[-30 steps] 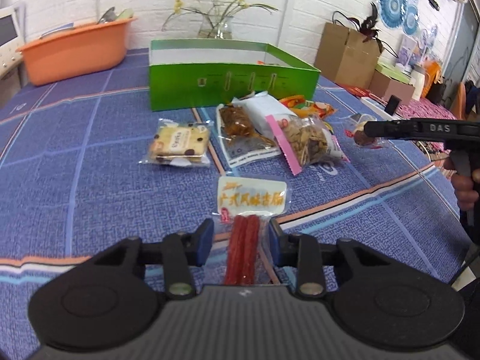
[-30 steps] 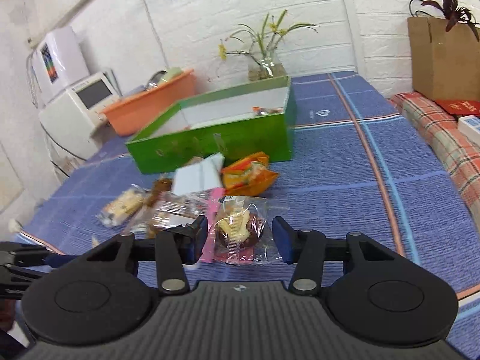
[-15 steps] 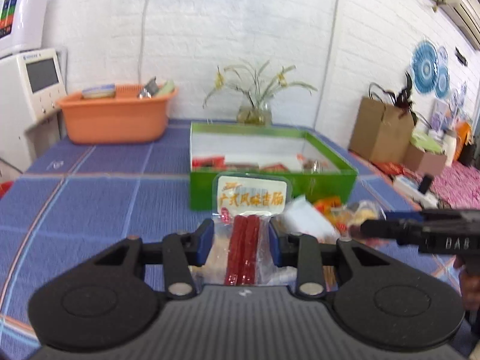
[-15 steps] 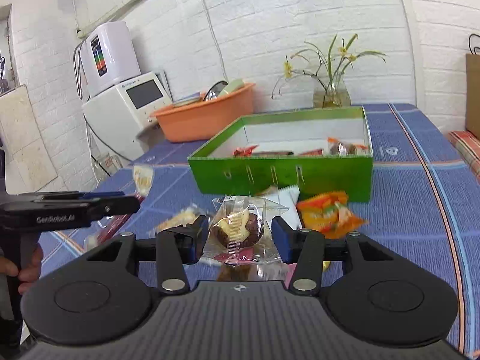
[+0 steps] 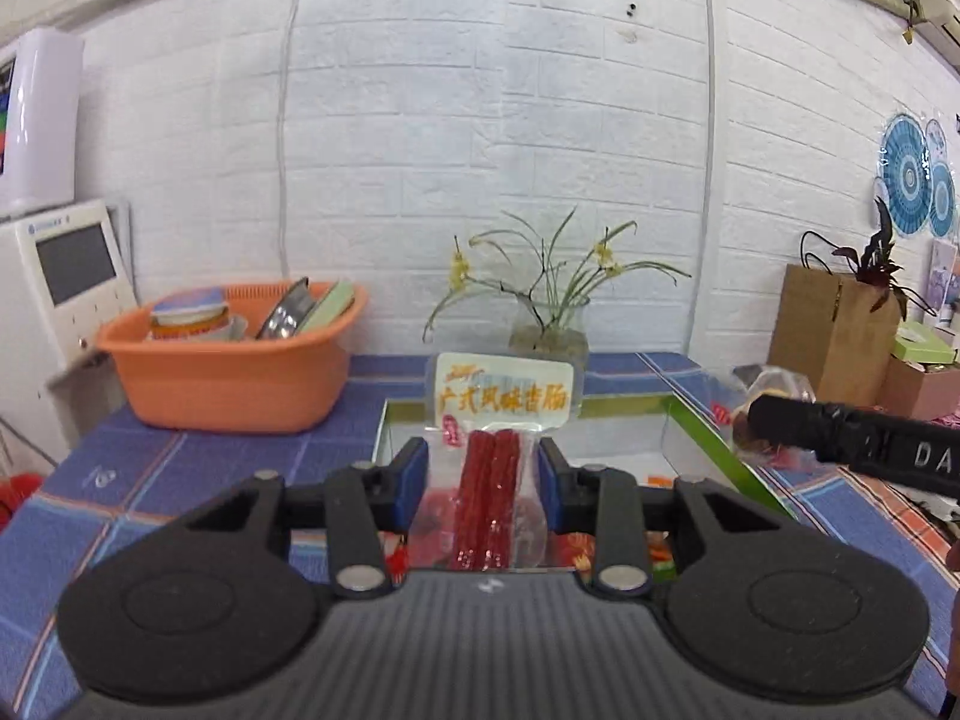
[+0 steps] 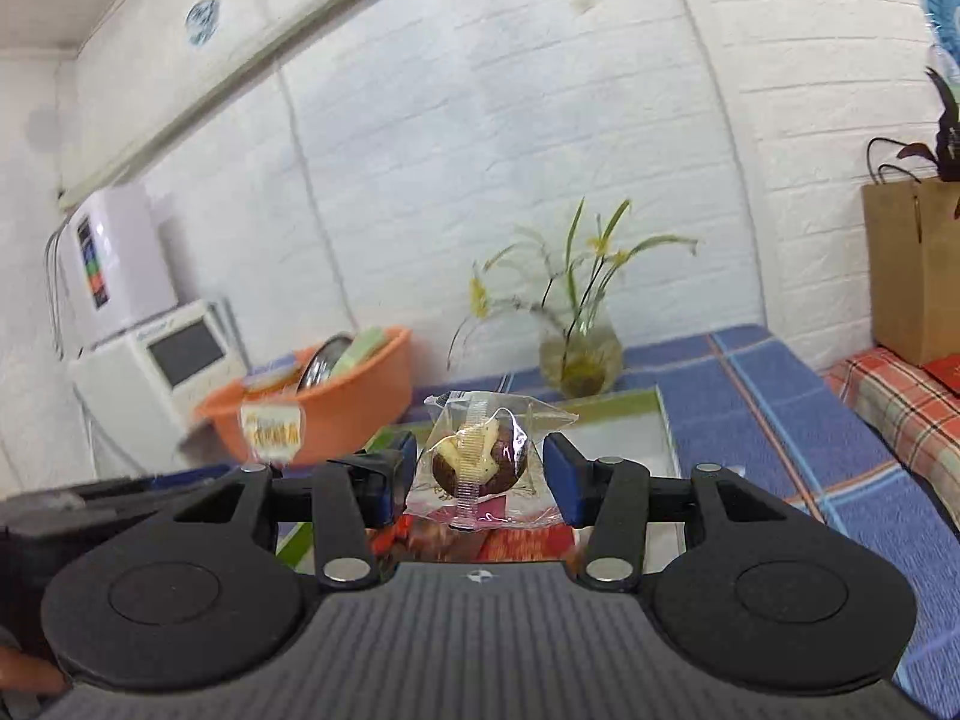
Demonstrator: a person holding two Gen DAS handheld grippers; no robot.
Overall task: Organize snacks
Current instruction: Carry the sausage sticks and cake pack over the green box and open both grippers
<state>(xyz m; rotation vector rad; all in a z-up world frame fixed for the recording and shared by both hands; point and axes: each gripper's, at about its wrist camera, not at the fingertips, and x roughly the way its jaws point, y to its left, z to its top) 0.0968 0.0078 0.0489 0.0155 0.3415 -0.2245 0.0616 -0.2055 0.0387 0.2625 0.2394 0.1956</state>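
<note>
My left gripper (image 5: 483, 477) is shut on a clear packet of red sausage sticks (image 5: 489, 492) with a yellow-lettered label, held upright over the near edge of the green box (image 5: 690, 414). My right gripper (image 6: 480, 474) is shut on a clear-wrapped chocolate cake (image 6: 477, 459), also raised above the green box (image 6: 624, 408). Red snack packets lie in the box below both grippers. In the left wrist view the right gripper's black arm (image 5: 852, 441) reaches in from the right. The right wrist view catches the sausage packet's label (image 6: 271, 426), blurred, at the left.
An orange basin (image 5: 234, 372) with dishes stands at the back left of the blue checked tablecloth (image 5: 150, 480). A glass vase with a plant (image 5: 549, 330) is behind the box. A brown paper bag (image 5: 834, 330) and small boxes stand at the right, white appliances (image 6: 156, 354) at the left.
Both grippers have lifted their packets off the table and carried them forward over the green box. The loose snacks on the cloth have dropped out of view.
</note>
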